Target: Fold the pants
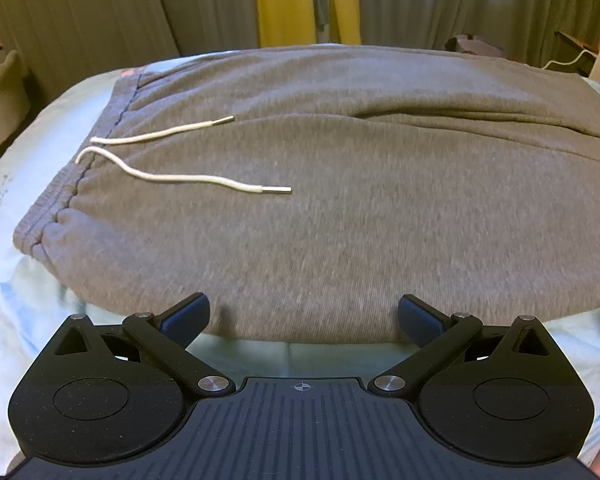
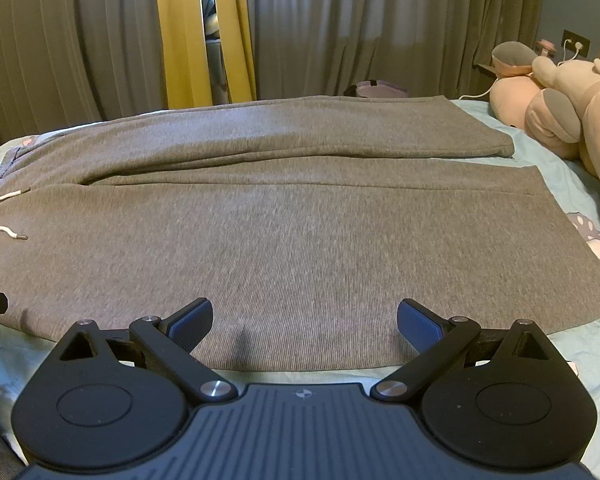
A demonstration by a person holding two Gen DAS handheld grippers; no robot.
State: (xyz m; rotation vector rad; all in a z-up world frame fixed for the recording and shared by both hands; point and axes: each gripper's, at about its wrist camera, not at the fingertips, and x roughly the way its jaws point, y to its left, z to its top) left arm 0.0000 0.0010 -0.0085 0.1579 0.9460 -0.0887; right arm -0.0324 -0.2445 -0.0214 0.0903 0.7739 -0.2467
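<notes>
Your left gripper (image 1: 304,316) and right gripper (image 2: 305,320) are both spread wide and hold nothing, so pinch the pants (image 2: 300,240) along the bed's (image 2: 80,364) near edge with both, then lift together.

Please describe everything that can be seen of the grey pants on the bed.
The grey pants look like soft knitted sweatpants. They lie spread flat on the light blue sheet, both legs side by side, not yet folded. The ribbed waistband is at the left; two white drawstrings with metal tips rest on the fabric. The leg ends lie at the right, near a plush toy. Both grippers are open at the near edge.
</notes>
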